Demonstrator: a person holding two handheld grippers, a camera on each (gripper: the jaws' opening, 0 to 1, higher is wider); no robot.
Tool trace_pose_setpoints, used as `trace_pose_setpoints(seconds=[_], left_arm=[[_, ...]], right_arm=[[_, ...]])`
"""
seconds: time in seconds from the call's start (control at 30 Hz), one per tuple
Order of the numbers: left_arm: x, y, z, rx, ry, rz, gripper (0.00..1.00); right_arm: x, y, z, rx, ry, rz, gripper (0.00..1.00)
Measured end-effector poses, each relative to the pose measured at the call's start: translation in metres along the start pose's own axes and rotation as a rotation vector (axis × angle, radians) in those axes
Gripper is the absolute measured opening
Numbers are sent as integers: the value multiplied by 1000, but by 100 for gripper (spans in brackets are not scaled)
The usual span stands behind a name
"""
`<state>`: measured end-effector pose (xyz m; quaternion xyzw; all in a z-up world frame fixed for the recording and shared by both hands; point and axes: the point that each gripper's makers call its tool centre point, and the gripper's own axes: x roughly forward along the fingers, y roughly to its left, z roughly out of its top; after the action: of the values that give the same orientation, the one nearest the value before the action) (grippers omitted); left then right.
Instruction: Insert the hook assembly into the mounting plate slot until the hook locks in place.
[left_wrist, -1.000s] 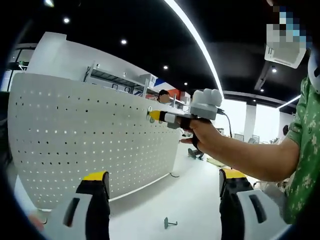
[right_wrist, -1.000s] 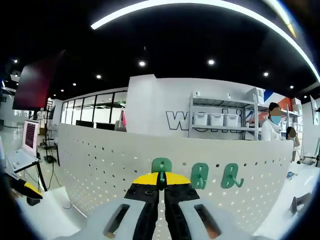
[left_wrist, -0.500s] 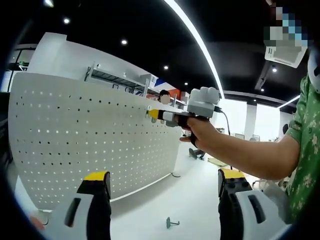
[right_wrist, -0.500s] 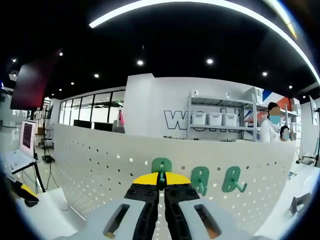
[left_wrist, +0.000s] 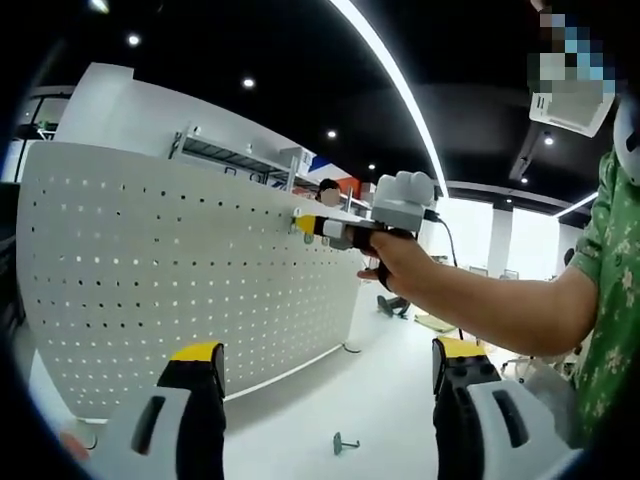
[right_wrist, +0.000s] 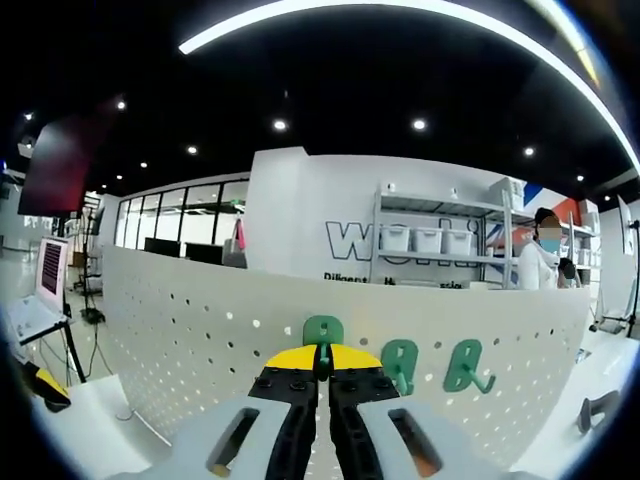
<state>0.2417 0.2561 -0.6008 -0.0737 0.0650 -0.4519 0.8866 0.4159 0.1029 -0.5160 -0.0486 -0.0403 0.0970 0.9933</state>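
My right gripper (right_wrist: 322, 356) is shut on a green hook (right_wrist: 322, 331), holding it against the white perforated mounting plate (right_wrist: 190, 320). Two more green hooks (right_wrist: 400, 363) (right_wrist: 465, 365) hang on the plate to its right. In the left gripper view the right gripper (left_wrist: 306, 225) shows at the plate's (left_wrist: 140, 270) top edge, carried by a person's hand (left_wrist: 395, 262). My left gripper (left_wrist: 318, 368) is open, with nothing between its jaws, away from the plate. A loose grey hook (left_wrist: 342, 443) lies on the white table below.
A person's forearm (left_wrist: 490, 315) and green sleeve (left_wrist: 610, 300) cross the right of the left gripper view. Shelves with bins (right_wrist: 435, 240) and another person (right_wrist: 543, 265) stand behind the plate. A laptop (right_wrist: 40, 290) sits at the far left.
The right gripper with its green hook has edged slightly left along the plate's top. The left gripper stays open and nearly still.
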Motion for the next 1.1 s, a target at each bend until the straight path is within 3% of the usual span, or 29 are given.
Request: trace_pose_setpoints(seconds=[0.67, 1.1], left_arm=[[0, 3, 2, 1, -5, 5, 88], [-12, 15, 9, 64, -8, 63, 87]], right_arm=[[3, -1, -1, 1, 2, -6, 1], [3, 1, -3, 2, 5, -8, 1]])
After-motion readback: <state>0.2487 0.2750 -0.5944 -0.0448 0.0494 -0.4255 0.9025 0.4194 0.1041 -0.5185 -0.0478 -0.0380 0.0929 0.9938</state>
